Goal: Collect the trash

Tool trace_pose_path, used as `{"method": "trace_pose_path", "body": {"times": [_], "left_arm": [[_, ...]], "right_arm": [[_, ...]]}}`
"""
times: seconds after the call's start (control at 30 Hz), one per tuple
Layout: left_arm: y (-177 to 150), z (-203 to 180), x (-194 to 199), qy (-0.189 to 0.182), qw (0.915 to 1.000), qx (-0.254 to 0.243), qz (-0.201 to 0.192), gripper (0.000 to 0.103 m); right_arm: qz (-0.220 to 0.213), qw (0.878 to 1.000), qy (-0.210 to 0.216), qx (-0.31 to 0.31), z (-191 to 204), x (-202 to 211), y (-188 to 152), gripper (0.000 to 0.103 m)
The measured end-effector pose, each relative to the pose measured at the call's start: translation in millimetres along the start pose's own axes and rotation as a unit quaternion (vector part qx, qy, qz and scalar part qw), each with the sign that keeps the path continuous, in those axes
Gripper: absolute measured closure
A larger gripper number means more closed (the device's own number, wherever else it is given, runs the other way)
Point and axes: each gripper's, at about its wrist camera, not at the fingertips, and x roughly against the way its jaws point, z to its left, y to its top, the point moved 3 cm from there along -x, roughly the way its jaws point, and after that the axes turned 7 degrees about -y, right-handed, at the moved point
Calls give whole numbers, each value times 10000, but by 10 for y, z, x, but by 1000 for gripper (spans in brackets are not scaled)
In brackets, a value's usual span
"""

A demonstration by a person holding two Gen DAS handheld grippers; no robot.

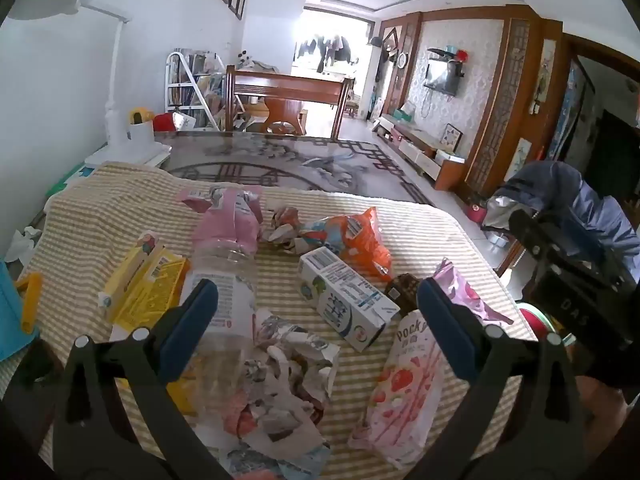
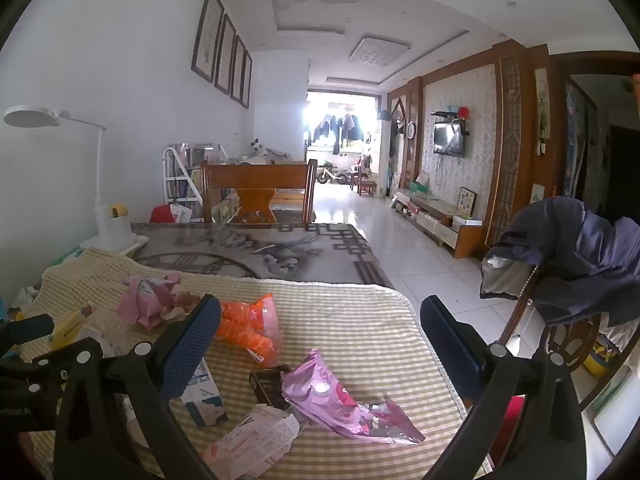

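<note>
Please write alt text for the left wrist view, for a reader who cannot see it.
The open left gripper hangs over litter on a striped cloth: a clear bottle, crumpled paper, a milk carton, a Pocky box, yellow box and orange wrapper. The right gripper's body shows at the right edge, with a living room beyond.

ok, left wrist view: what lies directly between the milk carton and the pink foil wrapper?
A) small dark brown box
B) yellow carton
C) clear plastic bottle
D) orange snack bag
A: the small dark brown box sits wedged between the milk carton and the pink foil wrapper, just beyond the Pocky box.
</note>
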Motion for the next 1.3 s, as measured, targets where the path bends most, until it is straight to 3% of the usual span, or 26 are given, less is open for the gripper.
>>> {"method": "trace_pose_path", "body": {"times": [1.3], "left_arm": [[-11,-2,12,29,10000,-54,3,5]], "right_arm": [[43,10000,-7,43,17,-19,-29,7]]}}
